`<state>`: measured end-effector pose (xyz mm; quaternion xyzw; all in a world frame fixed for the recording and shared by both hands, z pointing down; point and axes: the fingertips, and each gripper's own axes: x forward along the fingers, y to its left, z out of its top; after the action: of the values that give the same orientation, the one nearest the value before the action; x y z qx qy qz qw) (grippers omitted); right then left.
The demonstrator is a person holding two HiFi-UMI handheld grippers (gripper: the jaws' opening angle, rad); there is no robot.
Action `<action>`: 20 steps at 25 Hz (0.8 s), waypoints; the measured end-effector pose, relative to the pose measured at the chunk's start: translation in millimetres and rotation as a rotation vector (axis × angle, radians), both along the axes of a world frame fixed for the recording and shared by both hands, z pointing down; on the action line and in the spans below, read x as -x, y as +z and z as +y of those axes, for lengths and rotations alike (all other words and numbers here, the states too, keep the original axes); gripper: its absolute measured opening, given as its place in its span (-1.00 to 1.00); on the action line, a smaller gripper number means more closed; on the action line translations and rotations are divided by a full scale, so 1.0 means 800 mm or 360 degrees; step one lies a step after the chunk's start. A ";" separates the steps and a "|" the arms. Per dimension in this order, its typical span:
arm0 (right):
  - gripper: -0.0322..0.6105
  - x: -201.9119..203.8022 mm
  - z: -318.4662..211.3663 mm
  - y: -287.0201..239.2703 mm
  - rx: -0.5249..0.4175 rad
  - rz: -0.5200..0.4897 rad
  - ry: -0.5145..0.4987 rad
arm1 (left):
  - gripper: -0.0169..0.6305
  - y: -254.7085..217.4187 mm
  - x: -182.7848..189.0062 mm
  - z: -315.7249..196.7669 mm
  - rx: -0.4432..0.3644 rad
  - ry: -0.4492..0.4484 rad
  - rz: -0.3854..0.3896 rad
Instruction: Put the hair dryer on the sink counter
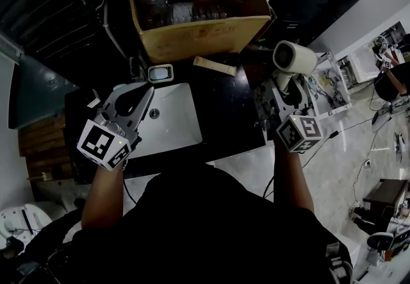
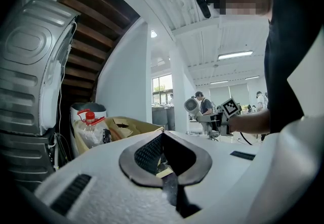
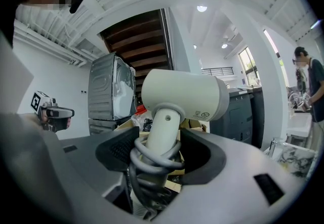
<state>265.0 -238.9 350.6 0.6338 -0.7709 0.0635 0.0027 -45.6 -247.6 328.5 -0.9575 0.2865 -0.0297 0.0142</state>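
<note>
The white hair dryer (image 1: 292, 56) is upright in my right gripper (image 1: 286, 86), which is shut on its handle, with the grey cord wound round that handle (image 3: 152, 160). In the right gripper view the dryer's barrel (image 3: 185, 94) fills the middle above the jaws (image 3: 154, 156). It hangs just past the right end of the black sink counter (image 1: 227, 116). My left gripper (image 1: 151, 90) is over the white basin (image 1: 176, 124); its jaw tips meet with nothing between them (image 2: 163, 135). The dryer also shows far off in the left gripper view (image 2: 192, 105).
An open cardboard box (image 1: 198, 34) full of bottles and bags stands behind the counter. A small white device with a screen (image 1: 160, 73) and a wooden strip (image 1: 214, 66) lie at the counter's back edge. A washing machine (image 2: 30, 66) stands left, a white rack (image 1: 328, 87) right.
</note>
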 end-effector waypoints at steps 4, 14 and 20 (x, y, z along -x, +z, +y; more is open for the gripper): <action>-0.09 -0.002 0.004 0.005 0.0020 0.0042 -0.0011 | -0.90 0.001 -0.003 0.004 0.0001 0.0008 -0.0002; -0.09 0.010 0.004 0.014 0.0007 0.0523 -0.0147 | -0.90 0.003 -0.003 0.004 0.0004 -0.0010 0.0000; -0.10 0.027 0.007 0.046 0.0066 0.0645 -0.0273 | -0.90 0.008 -0.001 0.008 0.0024 -0.0021 0.0003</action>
<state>243.4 -233.6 387.5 0.5655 -0.8042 -0.0496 0.1759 -45.0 -241.6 335.1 -0.9557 0.2927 -0.0310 0.0064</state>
